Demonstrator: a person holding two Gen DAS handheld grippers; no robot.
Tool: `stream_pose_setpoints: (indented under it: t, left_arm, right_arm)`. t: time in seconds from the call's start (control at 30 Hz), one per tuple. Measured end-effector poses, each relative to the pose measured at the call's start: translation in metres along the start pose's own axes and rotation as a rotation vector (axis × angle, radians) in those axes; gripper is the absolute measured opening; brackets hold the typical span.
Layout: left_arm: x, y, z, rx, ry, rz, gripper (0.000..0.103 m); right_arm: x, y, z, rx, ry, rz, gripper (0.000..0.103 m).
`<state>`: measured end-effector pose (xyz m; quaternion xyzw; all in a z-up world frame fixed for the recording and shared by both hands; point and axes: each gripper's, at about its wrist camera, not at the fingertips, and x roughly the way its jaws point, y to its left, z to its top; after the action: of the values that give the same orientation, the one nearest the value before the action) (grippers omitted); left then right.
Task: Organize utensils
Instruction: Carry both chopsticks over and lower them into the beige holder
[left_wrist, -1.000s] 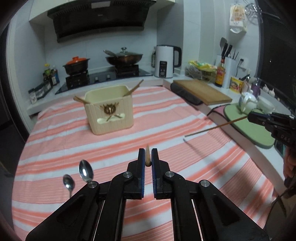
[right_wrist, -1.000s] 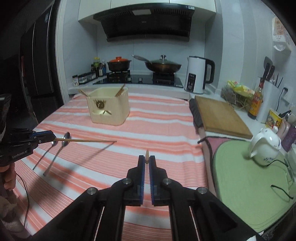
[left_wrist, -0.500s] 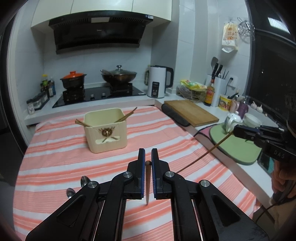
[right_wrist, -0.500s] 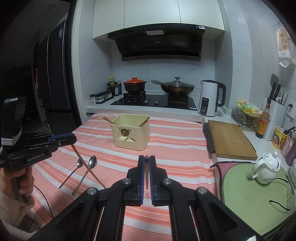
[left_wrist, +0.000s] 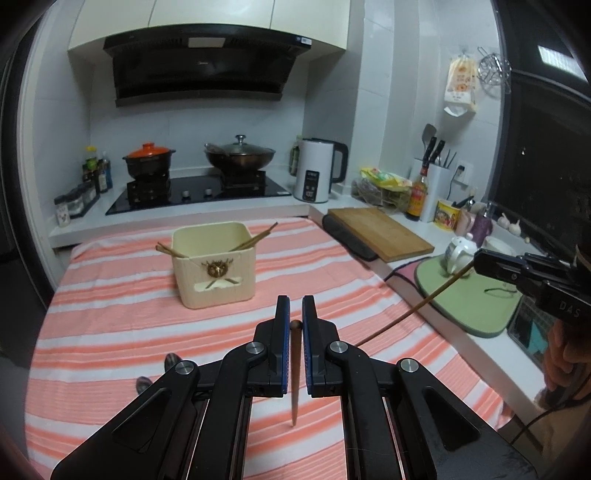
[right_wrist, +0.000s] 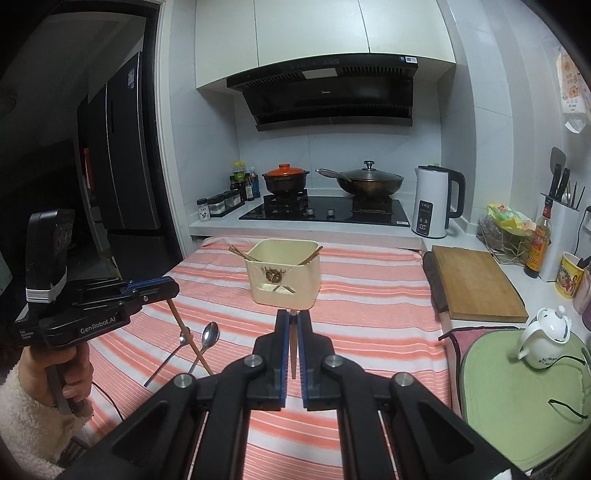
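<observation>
My left gripper (left_wrist: 294, 306) is shut on a brown chopstick (left_wrist: 294, 373) that hangs tip down over the striped cloth. My right gripper (right_wrist: 293, 318) is shut on a second chopstick (right_wrist: 293, 350), also pointing down. Each shows in the other view: the right gripper (left_wrist: 480, 260) with its slanting chopstick (left_wrist: 417, 312), the left gripper (right_wrist: 171, 290) with its chopstick (right_wrist: 188, 336). Ahead stands a cream utensil box (left_wrist: 214, 266) (right_wrist: 284, 275) with chopsticks poking out at both corners. Two spoons (right_wrist: 210, 338) (right_wrist: 181, 341) lie on the cloth under the left gripper.
The striped cloth (right_wrist: 369, 295) covers the table. A wooden cutting board (right_wrist: 476, 284) and a white teapot (right_wrist: 546, 338) on a green mat lie to the right. Behind are a stove with two pots (right_wrist: 325, 210) and a white kettle (right_wrist: 434, 201). A person's hand (right_wrist: 70, 373) grips the left handle.
Both grippers have risen above the cloth. The chopsticks, which first stuck out level, now hang with their tips down. The spoons and box have not moved.
</observation>
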<state>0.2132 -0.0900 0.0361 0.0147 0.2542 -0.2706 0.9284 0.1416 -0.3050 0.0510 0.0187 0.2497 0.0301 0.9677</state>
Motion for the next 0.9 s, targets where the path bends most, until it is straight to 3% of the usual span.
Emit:
stream_pose_setpoints:
  t: [0.5,0.9]
  left_arm:
    - [-0.014,0.036,0.045,-0.039,-0.081,0.023,0.004]
    - [-0.019,0.065,0.122,-0.033,-0.202,0.076,0.004]
  right_arm:
    - [0.019,0.006,0.035,-0.003,-0.016,0.054,0.005]
    - [0.049,0.013,0.094,-0.029,-0.061,0.084,0.005]
